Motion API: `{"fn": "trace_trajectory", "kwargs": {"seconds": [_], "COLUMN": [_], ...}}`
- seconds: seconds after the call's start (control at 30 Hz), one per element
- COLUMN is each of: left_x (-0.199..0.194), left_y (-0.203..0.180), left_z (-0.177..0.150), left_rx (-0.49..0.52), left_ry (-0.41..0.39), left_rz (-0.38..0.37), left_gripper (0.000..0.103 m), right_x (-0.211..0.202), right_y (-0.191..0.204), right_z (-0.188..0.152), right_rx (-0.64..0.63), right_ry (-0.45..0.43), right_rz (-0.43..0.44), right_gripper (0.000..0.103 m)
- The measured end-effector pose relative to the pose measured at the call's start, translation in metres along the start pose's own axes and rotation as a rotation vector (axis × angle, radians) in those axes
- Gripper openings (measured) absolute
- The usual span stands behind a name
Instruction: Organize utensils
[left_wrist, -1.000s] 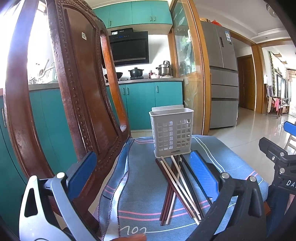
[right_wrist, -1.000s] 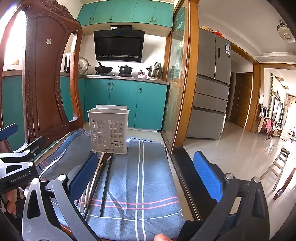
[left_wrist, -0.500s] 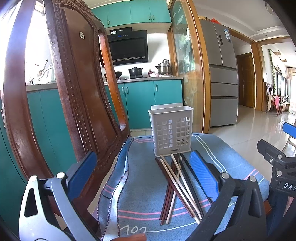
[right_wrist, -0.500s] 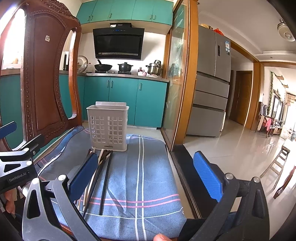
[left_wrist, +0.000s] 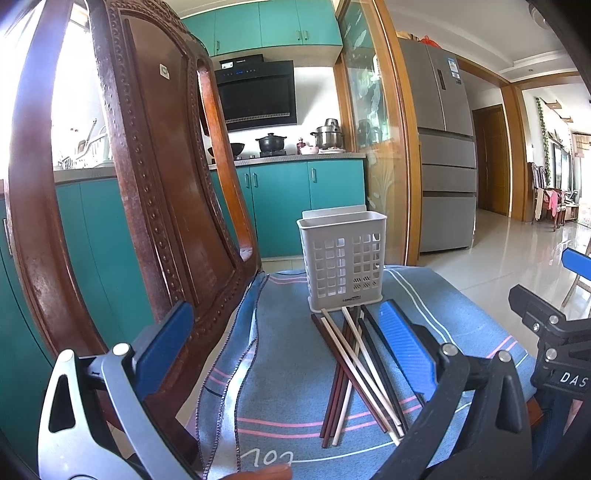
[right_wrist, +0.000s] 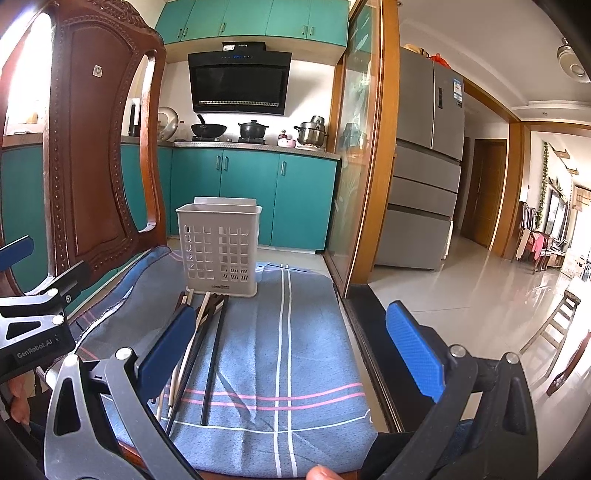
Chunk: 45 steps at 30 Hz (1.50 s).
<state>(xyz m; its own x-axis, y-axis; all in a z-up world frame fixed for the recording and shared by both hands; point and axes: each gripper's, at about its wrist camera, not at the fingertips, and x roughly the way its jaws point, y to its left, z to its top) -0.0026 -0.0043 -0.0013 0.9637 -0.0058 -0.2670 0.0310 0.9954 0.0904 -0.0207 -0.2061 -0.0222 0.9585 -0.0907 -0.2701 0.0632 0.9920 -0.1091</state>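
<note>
A white slotted utensil holder (left_wrist: 343, 262) stands upright on a blue striped cloth (left_wrist: 284, 369) over a chair seat; it also shows in the right wrist view (right_wrist: 219, 251). Several chopsticks (left_wrist: 358, 369), dark brown, black and pale, lie crossed on the cloth in front of it, and show in the right wrist view (right_wrist: 207, 354). My left gripper (left_wrist: 291, 347) is open and empty, just short of the chopsticks. My right gripper (right_wrist: 291, 343) is open and empty, to the right of the chopsticks, above the cloth.
A carved wooden chair back (left_wrist: 155, 177) rises close on the left. A glass sliding door with a wooden frame (right_wrist: 365, 155) stands right of the seat. Teal kitchen cabinets (right_wrist: 258, 199) and a fridge (right_wrist: 428, 158) are behind. The cloth's right edge drops to tiled floor (right_wrist: 480, 295).
Both grippers have risen slightly, so the holder and chopsticks sit a little lower in both views. Jaws stay open.
</note>
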Motion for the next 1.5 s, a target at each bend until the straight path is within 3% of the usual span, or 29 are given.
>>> {"fn": "trace_trajectory", "kwargs": {"seconds": [1.5], "left_x": [0.0053], "left_y": [0.0041], "left_z": [-0.0003], "left_rx": [-0.004], "left_ry": [0.008], "left_rz": [0.006], "left_gripper": [0.100], "right_x": [0.0075], "right_y": [0.0050], "right_z": [-0.0030], "right_rx": [0.012], "right_ry": [0.018], "right_rz": [-0.012], "right_gripper": [0.101]}}
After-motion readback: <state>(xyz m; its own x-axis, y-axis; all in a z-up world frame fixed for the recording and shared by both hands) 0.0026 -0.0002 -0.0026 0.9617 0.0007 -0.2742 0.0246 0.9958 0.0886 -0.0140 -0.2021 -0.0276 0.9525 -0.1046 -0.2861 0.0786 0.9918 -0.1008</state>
